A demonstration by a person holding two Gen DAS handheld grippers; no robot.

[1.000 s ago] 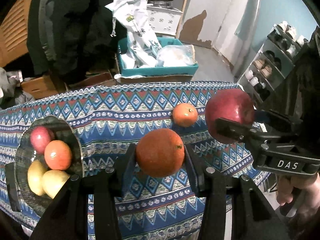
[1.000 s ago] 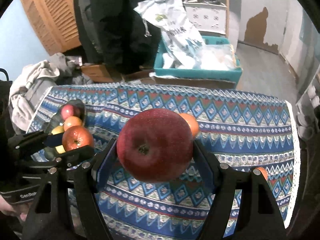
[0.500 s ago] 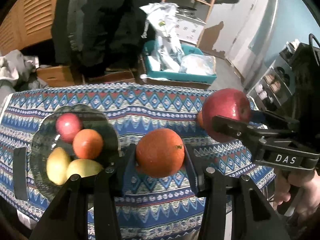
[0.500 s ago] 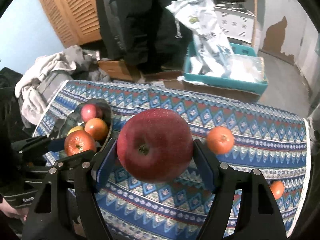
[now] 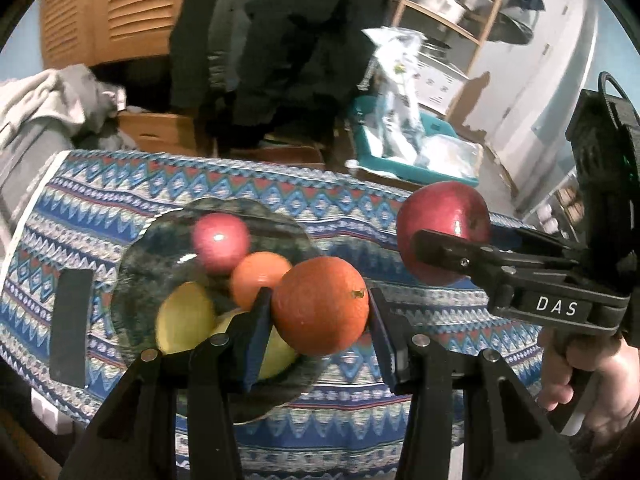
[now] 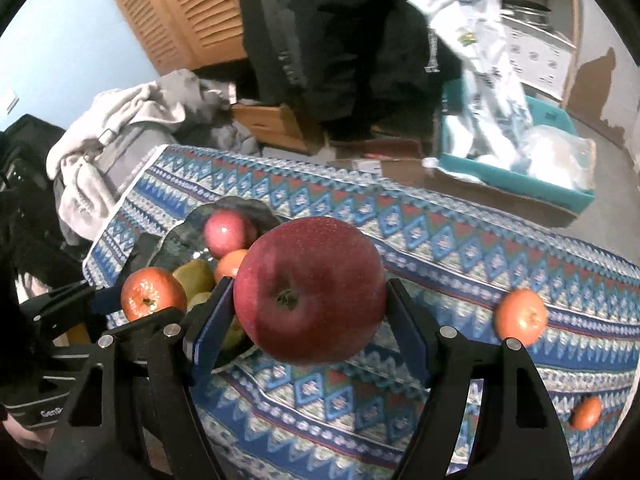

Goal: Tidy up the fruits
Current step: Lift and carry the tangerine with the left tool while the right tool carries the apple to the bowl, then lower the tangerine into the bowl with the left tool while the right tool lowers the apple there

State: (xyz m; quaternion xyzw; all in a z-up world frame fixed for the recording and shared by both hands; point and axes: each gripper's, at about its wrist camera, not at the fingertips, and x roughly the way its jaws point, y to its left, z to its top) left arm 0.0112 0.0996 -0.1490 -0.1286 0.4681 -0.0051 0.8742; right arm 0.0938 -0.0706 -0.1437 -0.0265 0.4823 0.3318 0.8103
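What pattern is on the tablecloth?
The tablecloth has bands of blue, white and red diamonds and zigzags, clearest in the right wrist view.

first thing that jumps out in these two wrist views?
Each claw carries a fruit above the table: the left claw is shut on an orange, the right claw on a big red apple. Just beyond them, near the left end of the patterned tablecloth, a dark glass bowl already holds several fruits. Two small oranges lie loose on the cloth toward its right end.
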